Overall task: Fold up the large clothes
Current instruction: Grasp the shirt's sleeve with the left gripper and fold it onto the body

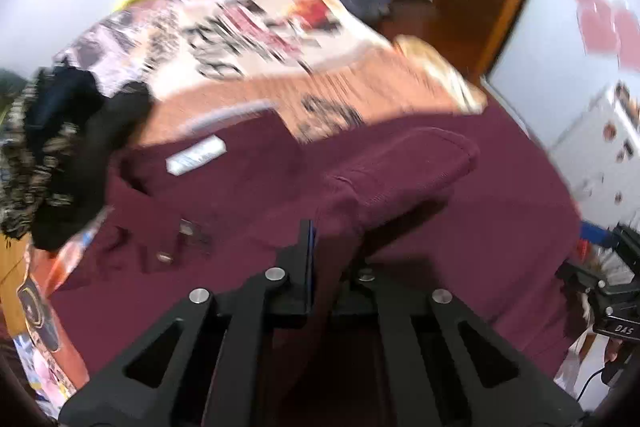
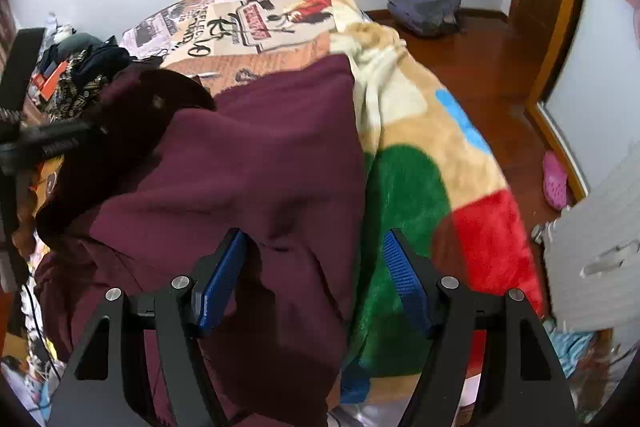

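Left wrist view first: your left tool (image 1: 320,267) had its jaws pinched tight on a ridge of the maroon garment (image 1: 400,179), with the cloth pulled up between them and no gap left. That garment lay spread over the bed (image 1: 360,87), on top of the printed blanket (image 1: 260,27), its white neck label (image 1: 196,155) and a metal snap (image 1: 164,257) facing up near the collar. A dark pile of other clothes (image 1: 60,147) sat just beside the collar end. The picture was smeared, so I could not tell how many layers you had caught. My call: a grip like that wanted to be on one edge only, or the fold would drag the underside along and bunch.

Right wrist view: your right tool (image 2: 316,279) stood wide, blue pads (image 2: 224,279) apart and pressing on nothing. The garment's right edge ran down between the two fingers, maroon under the left pad, the fleece blanket (image 2: 404,187) with its green and red patches under the right one. You were well placed over that hem, I'd say. To do it cleanly, you needed to sink lower, straddle the maroon edge alone and leave the fleece out of the bite, then match the other hand's height so the fold line would come out straight. The risk was pinching blanket with shirt.
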The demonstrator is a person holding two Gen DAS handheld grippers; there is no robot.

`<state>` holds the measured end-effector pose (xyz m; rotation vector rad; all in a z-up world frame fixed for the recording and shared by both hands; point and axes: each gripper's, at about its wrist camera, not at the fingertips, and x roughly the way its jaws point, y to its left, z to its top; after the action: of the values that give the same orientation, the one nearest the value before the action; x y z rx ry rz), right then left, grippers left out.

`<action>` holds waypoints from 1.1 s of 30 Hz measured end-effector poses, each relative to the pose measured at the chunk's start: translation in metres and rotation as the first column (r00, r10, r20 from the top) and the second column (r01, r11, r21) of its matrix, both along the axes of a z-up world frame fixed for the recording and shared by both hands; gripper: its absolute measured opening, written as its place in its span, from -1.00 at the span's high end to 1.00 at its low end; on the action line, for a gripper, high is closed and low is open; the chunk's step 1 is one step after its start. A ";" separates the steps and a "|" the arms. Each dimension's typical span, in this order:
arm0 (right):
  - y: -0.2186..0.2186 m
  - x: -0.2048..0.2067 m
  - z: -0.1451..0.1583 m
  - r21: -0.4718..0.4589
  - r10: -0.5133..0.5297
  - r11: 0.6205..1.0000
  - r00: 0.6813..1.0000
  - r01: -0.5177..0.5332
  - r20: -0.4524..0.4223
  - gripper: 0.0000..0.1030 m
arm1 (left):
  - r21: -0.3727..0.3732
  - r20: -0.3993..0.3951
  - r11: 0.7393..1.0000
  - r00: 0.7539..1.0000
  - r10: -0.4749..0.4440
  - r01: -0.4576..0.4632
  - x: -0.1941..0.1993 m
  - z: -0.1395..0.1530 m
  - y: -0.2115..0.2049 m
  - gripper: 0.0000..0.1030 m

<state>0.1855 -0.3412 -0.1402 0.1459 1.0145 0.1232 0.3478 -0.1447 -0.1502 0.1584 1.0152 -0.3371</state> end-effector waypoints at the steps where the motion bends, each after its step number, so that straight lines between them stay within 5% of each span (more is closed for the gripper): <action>1: 0.000 0.000 0.005 -0.003 0.005 1.000 1.000 -0.005 0.015 -0.31 | -0.024 0.030 1.000 0.999 0.018 -0.018 -0.001 0.014 0.011 0.93; 9: 0.009 0.010 0.050 -0.019 0.005 1.000 0.989 -0.002 0.148 -0.32 | -0.161 0.235 0.972 0.950 0.206 -0.170 -0.028 0.108 0.114 0.94; 14: 0.025 0.020 0.044 -0.033 0.015 0.999 0.989 -0.011 0.144 -0.32 | -0.169 0.313 0.954 0.905 0.289 -0.246 -0.055 0.124 0.172 0.94; 19: 0.045 0.027 0.010 -0.064 0.048 0.997 0.998 -0.045 0.044 -0.40 | -0.171 0.251 0.926 0.894 0.371 -0.336 -0.079 0.088 0.221 0.90; 25: 0.073 0.013 0.001 -0.238 0.118 0.966 0.990 -0.098 0.073 -0.55 | -0.161 0.075 0.900 0.905 0.420 -0.404 -0.106 0.009 0.255 0.80; 33: 0.085 0.007 -0.003 -0.319 0.168 0.938 0.983 -0.137 0.072 -0.60 | -0.211 -0.144 0.850 0.875 0.462 -0.483 -0.148 -0.074 0.282 0.56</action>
<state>0.1923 -0.2558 -0.1434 -0.2280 0.9342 0.1082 0.1995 0.1373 -0.2242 -0.3313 1.0544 -0.0107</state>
